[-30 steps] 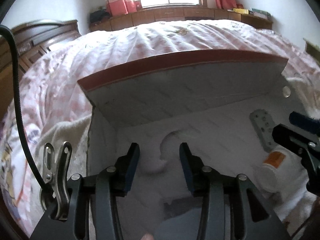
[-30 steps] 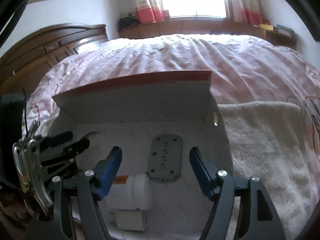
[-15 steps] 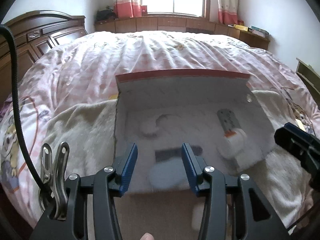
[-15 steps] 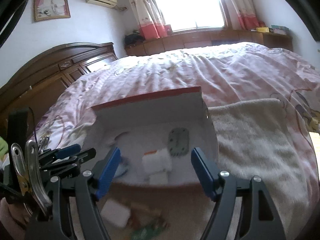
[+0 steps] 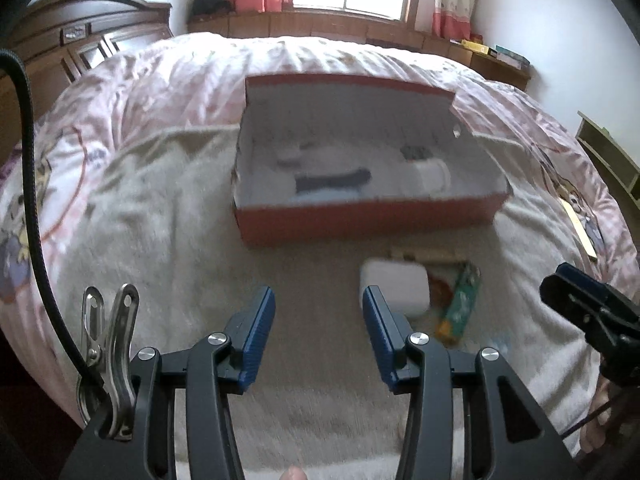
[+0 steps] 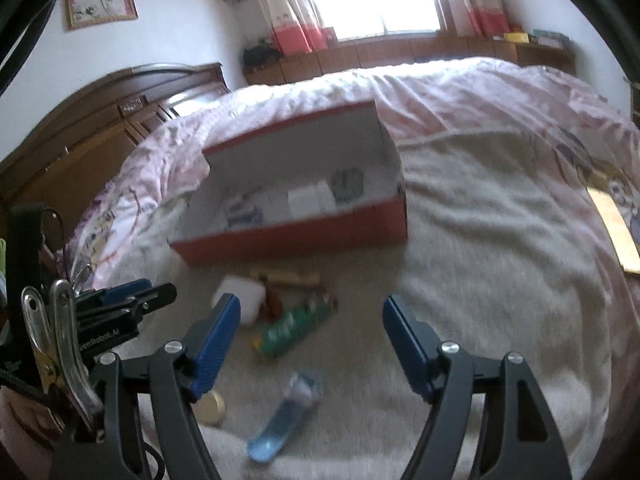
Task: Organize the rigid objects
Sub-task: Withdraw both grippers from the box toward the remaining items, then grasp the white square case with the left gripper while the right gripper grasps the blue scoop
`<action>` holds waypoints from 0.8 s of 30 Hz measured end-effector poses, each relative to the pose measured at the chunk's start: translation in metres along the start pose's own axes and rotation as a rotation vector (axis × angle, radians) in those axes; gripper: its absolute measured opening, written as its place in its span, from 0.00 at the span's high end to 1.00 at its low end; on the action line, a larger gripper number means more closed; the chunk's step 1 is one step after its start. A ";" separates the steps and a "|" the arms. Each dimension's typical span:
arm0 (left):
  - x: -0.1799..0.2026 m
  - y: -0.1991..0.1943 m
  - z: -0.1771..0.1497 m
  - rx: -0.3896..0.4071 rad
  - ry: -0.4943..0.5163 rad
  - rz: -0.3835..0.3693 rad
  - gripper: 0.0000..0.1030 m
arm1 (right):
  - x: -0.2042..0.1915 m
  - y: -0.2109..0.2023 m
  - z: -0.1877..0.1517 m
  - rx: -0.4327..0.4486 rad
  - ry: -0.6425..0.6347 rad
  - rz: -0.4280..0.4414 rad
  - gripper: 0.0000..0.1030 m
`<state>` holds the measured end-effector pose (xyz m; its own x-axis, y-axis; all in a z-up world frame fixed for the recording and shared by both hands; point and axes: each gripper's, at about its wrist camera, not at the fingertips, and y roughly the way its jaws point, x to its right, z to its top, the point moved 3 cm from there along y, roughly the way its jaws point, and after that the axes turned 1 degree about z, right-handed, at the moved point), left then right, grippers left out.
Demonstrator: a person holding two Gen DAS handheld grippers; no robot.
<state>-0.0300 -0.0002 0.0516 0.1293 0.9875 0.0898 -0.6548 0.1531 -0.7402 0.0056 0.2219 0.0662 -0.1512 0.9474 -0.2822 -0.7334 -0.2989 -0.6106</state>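
A red cardboard box (image 5: 360,220) (image 6: 304,236) with a white inside lies open on a beige towel on the bed. It holds a white bottle (image 5: 430,174), a dark flat item (image 5: 332,180) and a grey plate (image 6: 347,184). In front of it lie a white block (image 5: 394,286) (image 6: 244,294), a green tube (image 6: 296,326) (image 5: 460,304), a wooden stick (image 6: 290,278), a blue scoop (image 6: 280,424) and a small yellow lid (image 6: 210,406). My left gripper (image 5: 318,336) is open and empty, just left of the white block. My right gripper (image 6: 312,344) is open and empty, above the green tube.
The beige towel (image 6: 480,260) covers the near part of a pink quilted bed (image 5: 200,72). A dark wooden headboard (image 6: 120,128) stands at the left. A flat wooden board (image 6: 616,228) lies at the towel's right edge. Window and low cabinets are at the back.
Both grippers have pulled back and up out of the box. The box's front wall and the loose items on the towel have come into view. Both stay open.
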 end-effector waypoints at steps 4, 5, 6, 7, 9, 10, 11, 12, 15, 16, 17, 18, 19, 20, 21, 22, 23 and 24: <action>0.003 0.001 -0.016 -0.017 0.016 -0.026 0.55 | -0.002 0.002 -0.021 -0.069 0.014 0.003 0.25; 0.003 0.001 -0.020 -0.016 0.020 -0.035 0.55 | -0.004 0.003 -0.025 -0.083 0.013 0.001 0.25; 0.003 0.001 -0.023 -0.016 0.022 -0.038 0.55 | -0.007 0.003 -0.030 -0.100 0.011 -0.003 0.25; 0.002 0.002 -0.027 -0.017 0.027 -0.043 0.55 | -0.011 0.004 -0.036 -0.117 0.008 -0.006 0.25; 0.000 0.005 -0.032 -0.022 0.040 -0.047 0.55 | -0.018 0.006 -0.044 -0.142 -0.004 -0.020 0.25; -0.001 0.006 -0.033 -0.023 0.043 -0.045 0.55 | -0.022 0.008 -0.048 -0.154 -0.012 -0.033 0.25; -0.003 0.008 -0.035 -0.024 0.048 -0.042 0.55 | -0.026 0.011 -0.052 -0.168 -0.018 -0.049 0.25; -0.005 0.010 -0.037 -0.025 0.051 -0.044 0.55 | -0.027 0.014 -0.054 -0.179 -0.022 -0.058 0.25; -0.009 0.015 -0.041 -0.023 0.062 -0.081 0.55 | -0.038 0.029 -0.062 -0.241 -0.064 -0.117 0.31; -0.011 0.017 -0.042 -0.022 0.066 -0.088 0.55 | -0.040 0.033 -0.062 -0.252 -0.072 -0.133 0.41; -0.013 0.020 -0.043 -0.025 0.069 -0.095 0.55 | -0.043 0.036 -0.062 -0.262 -0.083 -0.158 0.45; -0.013 0.022 -0.044 -0.028 0.070 -0.102 0.55 | -0.045 0.037 -0.061 -0.264 -0.086 -0.171 0.51; -0.014 0.024 -0.044 -0.030 0.075 -0.116 0.55 | -0.046 0.039 -0.060 -0.266 -0.086 -0.182 0.59; -0.014 0.024 -0.044 -0.025 0.084 -0.124 0.54 | -0.047 0.040 -0.059 -0.268 -0.082 -0.185 0.69; -0.014 0.024 -0.044 -0.021 0.092 -0.129 0.53 | -0.048 0.041 -0.057 -0.269 -0.077 -0.187 0.74; -0.013 0.025 -0.043 -0.023 0.103 -0.141 0.53 | -0.047 0.042 -0.056 -0.271 -0.069 -0.192 0.80; -0.012 0.026 -0.042 -0.024 0.106 -0.152 0.53 | -0.046 0.043 -0.055 -0.271 -0.069 -0.199 0.81; -0.011 0.026 -0.041 -0.026 0.107 -0.162 0.53 | -0.044 0.044 -0.054 -0.267 -0.072 -0.203 0.81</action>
<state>-0.0182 -0.0087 0.0036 0.3108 0.9403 0.1384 -0.5995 0.3069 -0.7392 0.0155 0.1610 0.0120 -0.0730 0.9934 -0.0879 -0.5550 -0.1137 -0.8240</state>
